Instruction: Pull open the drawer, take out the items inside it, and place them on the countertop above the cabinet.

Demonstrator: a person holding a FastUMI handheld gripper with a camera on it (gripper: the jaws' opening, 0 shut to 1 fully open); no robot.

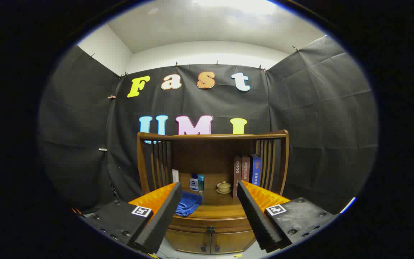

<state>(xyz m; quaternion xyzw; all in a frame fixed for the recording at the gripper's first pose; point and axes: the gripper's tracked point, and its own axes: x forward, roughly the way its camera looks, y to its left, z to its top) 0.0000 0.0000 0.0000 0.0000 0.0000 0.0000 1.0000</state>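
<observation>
wooden drawer (210, 223) closed, dark knob

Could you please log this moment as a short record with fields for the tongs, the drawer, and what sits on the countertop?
tongs: open, holding nothing, well short of the cabinet
drawer: shut, its dark knob seen between the fingers
countertop: blue cloth, two small bottles, lidded cup on a saucer, three upright books
lower doors: shut
task stage: drawer not yet pulled
</observation>
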